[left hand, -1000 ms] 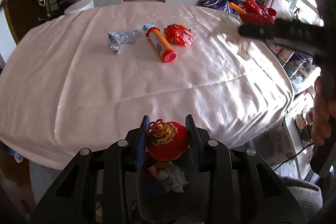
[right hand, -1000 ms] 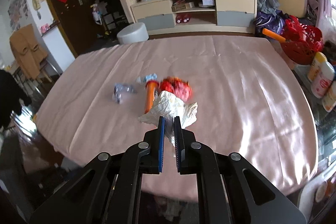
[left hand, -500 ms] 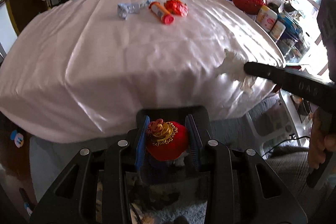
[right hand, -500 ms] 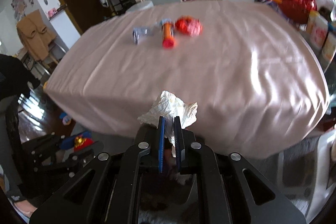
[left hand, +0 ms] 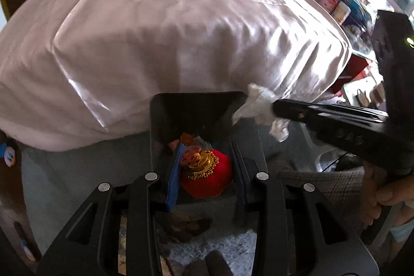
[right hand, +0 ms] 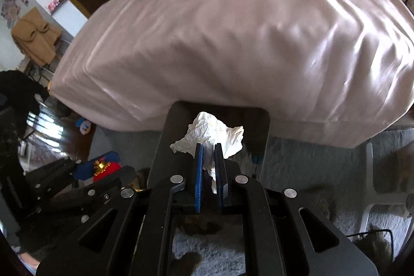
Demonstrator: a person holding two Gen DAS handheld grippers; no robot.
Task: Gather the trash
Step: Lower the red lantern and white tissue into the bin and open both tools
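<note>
While your right gripper (right hand: 208, 146) clamps the crumpled tissue (right hand: 209, 133) above the dark bin (right hand: 178, 115), your left gripper (left hand: 205, 154) grips a red ornament (left hand: 207, 173) nearby; remaining trash lies far across the table (left hand: 181, 30).

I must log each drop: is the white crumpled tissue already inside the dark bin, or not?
Not inside. The right claw grips the crumpled tissue, held above the bin opening.
</note>
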